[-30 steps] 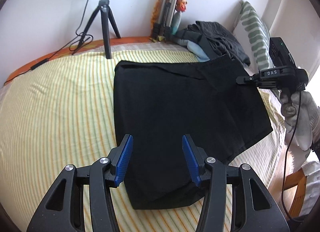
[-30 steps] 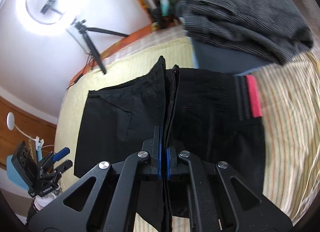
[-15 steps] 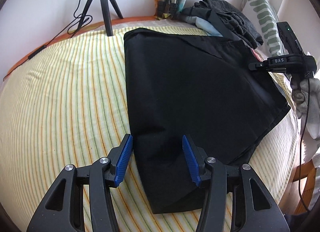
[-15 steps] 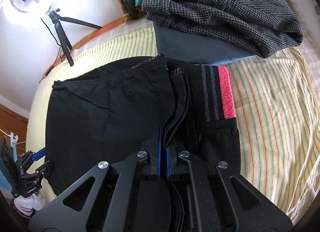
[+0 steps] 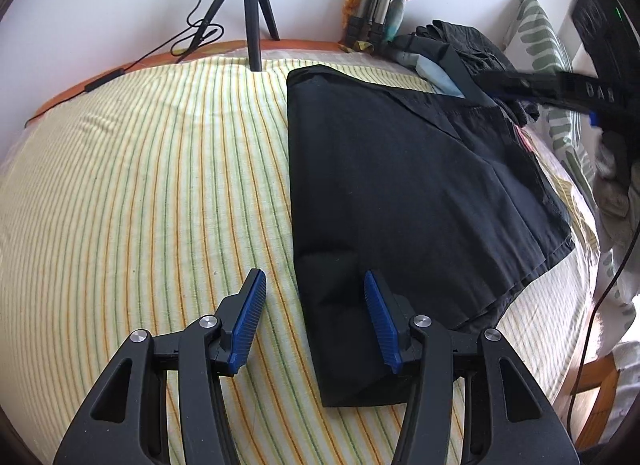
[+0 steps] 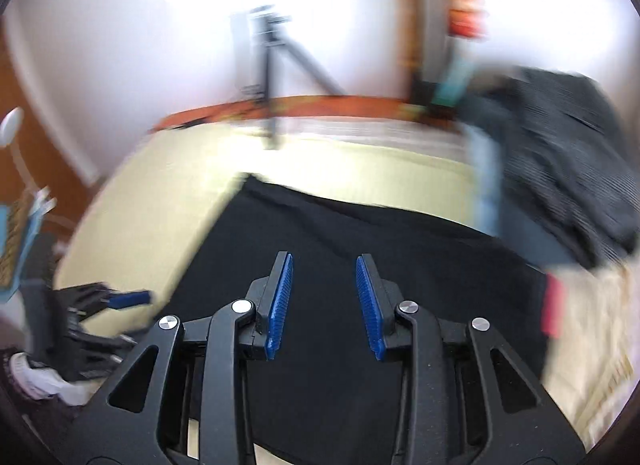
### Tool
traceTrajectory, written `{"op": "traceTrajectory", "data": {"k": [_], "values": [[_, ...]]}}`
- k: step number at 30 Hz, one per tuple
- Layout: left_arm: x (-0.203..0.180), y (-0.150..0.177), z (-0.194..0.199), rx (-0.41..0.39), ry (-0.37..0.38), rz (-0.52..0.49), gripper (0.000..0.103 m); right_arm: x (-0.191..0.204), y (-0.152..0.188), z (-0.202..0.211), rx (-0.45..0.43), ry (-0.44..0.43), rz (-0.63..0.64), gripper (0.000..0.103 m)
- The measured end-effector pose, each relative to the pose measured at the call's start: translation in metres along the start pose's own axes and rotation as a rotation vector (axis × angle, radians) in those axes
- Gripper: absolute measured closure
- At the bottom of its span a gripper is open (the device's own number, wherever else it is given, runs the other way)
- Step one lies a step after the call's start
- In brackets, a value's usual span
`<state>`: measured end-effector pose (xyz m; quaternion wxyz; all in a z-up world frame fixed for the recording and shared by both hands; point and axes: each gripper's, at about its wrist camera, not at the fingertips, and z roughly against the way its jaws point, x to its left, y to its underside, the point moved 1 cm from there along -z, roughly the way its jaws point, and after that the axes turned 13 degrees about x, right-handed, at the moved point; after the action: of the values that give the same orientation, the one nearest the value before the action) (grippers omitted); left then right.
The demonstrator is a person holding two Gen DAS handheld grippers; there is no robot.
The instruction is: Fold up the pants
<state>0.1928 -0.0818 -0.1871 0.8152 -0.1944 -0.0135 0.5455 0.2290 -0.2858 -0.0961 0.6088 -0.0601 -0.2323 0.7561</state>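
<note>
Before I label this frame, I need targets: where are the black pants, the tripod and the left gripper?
black pants [image 5: 400, 193]: left wrist view, middle of the folded top layer.
tripod [image 5: 254, 25]: left wrist view, front leg.
left gripper [image 5: 314, 321]: left wrist view, midway between the open blue fingertips.

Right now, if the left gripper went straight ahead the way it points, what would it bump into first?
Probably the black pants. The open left gripper straddles their near left edge over the striped bedsheet, so it would likely meet that fabric first, though depth is unclear.
</note>
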Motion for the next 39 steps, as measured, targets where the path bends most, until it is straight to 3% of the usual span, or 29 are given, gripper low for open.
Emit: {"op": "traceTrajectory", "data": {"k": [3,7,11,20,26,28,29,30,31,36,39], "values": [[-0.002,0.000,-0.002,0.002,-0.017,-0.021,0.053,0.027,-0.021,-0.025,0.027,-0.037,0.069,0.077],[-0.002,0.001,-0.003,0.006,-0.003,-0.026,0.053,0.045,-0.048,-0.061,0.082,-0.076,0.092,0.078],[0.000,0.001,-0.003,0.009,0.023,-0.019,0.053,0.047,-0.065,-0.092,0.129,-0.046,0.096,0.081],[0.017,0.003,-0.001,0.016,0.191,0.113,0.053,0.036,-0.081,-0.142,0.212,-0.009,0.040,0.093],[0.021,0.004,-0.003,0.013,0.266,0.173,0.056,0.027,-0.080,-0.133,0.215,-0.066,-0.042,0.093],[0.021,0.003,-0.004,0.014,0.291,0.187,0.058,0.031,-0.077,-0.121,0.223,-0.053,-0.045,0.084],[0.021,0.004,-0.005,0.017,0.298,0.188,0.071,0.034,-0.073,-0.113,0.226,-0.054,-0.045,0.078],[0.020,0.004,-0.006,0.025,0.300,0.189,0.078,0.037,-0.070,-0.107,0.228,-0.062,-0.045,0.062],[0.018,0.004,-0.006,0.020,0.291,0.188,0.078,0.040,-0.065,-0.099,0.229,-0.071,-0.049,0.049],[0.004,0.007,0.001,-0.027,0.271,0.153,0.081,0.052,-0.042,-0.083,0.293,-0.153,-0.089,0.046],[0.000,0.009,0.007,-0.058,0.278,0.144,0.082,0.059,-0.035,-0.087,0.322,-0.149,-0.118,0.046]]}}
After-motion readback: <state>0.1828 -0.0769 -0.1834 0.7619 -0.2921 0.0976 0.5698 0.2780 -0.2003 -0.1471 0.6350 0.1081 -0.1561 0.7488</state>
